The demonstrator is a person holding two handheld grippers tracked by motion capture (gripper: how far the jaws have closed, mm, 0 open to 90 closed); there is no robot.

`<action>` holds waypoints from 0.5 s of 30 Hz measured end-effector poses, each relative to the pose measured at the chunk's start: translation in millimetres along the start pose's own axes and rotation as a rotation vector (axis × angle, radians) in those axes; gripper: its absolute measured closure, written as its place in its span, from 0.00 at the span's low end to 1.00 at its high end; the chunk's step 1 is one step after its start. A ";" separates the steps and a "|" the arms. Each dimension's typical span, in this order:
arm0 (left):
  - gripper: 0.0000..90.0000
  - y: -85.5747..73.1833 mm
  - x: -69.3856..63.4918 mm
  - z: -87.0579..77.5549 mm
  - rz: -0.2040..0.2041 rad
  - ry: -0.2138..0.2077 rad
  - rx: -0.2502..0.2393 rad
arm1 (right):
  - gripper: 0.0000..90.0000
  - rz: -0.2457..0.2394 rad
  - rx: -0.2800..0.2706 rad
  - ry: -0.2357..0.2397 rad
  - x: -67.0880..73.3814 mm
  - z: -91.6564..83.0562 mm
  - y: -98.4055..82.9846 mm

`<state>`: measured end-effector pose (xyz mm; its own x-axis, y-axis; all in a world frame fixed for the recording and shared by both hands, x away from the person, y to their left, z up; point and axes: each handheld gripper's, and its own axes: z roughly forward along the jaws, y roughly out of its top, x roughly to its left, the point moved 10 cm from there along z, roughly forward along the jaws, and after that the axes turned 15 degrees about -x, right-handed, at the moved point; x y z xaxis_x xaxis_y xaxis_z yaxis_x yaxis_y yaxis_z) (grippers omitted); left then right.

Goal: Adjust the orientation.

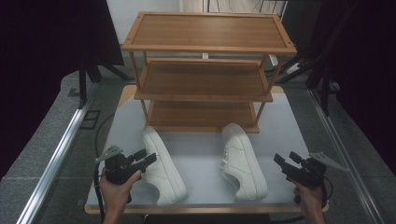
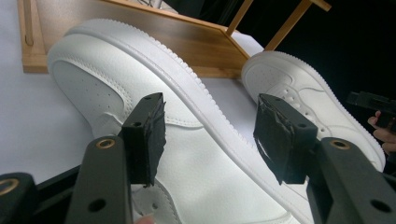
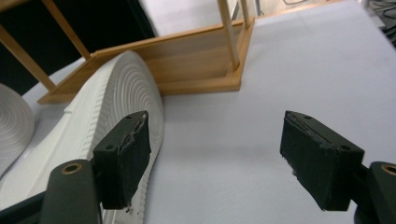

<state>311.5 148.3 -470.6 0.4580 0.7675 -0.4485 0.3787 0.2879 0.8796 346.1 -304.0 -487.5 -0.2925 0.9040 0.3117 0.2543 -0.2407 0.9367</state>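
Note:
Two white sneakers lie on their sides on the grey table in front of a wooden three-shelf rack (image 1: 205, 79). My left gripper (image 1: 145, 157) stands open right beside the left sneaker (image 1: 163, 170), and the shoe's upper (image 2: 140, 84) lies just beyond the open left gripper (image 2: 210, 126), with nothing pinched. The right sneaker (image 1: 243, 161) lies to the left of my right gripper (image 1: 286, 157), a small gap between them. The right gripper (image 3: 219, 140) is open with bare table between its jaws, and that sneaker's ribbed sole (image 3: 116, 98) passes behind its left jaw.
The rack's bottom shelf (image 3: 187, 60) rests on the table just behind the shoes. Bare table (image 1: 201, 154) lies between the two sneakers and to the right of the right one. Metal rails (image 1: 60, 144) run along both sides of the table. Dark curtains hang at left and right.

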 end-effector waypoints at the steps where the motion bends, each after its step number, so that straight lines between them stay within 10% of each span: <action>1: 0.49 -0.3 -0.3 -0.8 0.001 0.003 0.002 | 0.27 -0.003 0.004 0.004 1.6 1.1 -1.0; 15: 0.79 -12.7 0.6 -33.1 0.035 0.060 0.006 | 0.30 -0.008 0.007 0.005 7.8 4.5 -1.3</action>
<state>280.3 164.0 -476.8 0.4220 0.8101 -0.4069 0.3680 0.2571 0.8936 347.7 -295.1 -487.0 -0.2994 0.9041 0.3049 0.2581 -0.2308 0.9381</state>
